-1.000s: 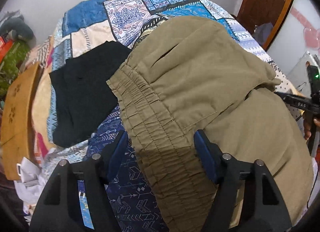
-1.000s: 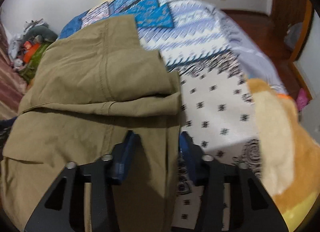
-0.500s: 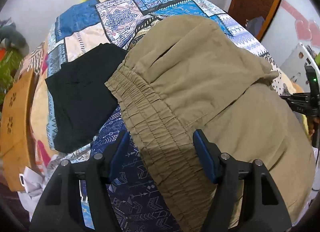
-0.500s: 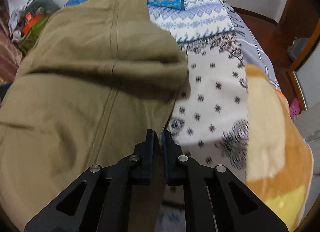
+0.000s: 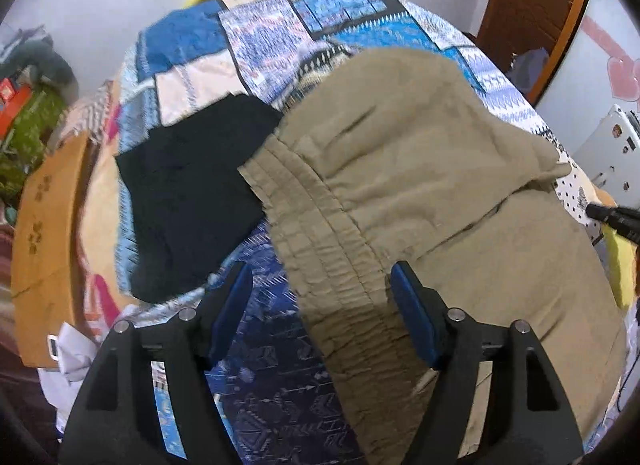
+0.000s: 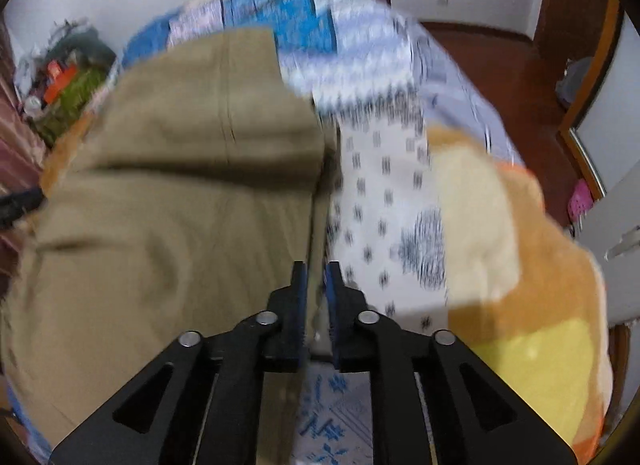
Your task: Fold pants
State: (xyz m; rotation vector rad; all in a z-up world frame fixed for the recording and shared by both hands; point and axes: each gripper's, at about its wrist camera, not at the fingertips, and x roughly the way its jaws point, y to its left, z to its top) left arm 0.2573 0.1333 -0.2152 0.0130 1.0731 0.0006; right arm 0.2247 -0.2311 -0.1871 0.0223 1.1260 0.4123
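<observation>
The right gripper (image 6: 316, 277) has lifted, still pinching the edge of the tan pants (image 5: 420, 193), while the left gripper (image 5: 320, 289) stays wide open over the waistband (image 5: 320, 241).

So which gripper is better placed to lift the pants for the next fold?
Right. The right gripper has nearly closed jaws at the khaki pants side edge, though blur hides the grip. The left gripper is wide open over the waistband.

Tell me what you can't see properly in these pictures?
- Right gripper: its view is blurred; whether its near-shut jaws pinch the pants edge is unclear.
- Pants legs: cut off by both views' lower edges.
- Black cloth: left view, partly under the pants; too dark to identify.
- Bedspread: mostly covered.
</observation>
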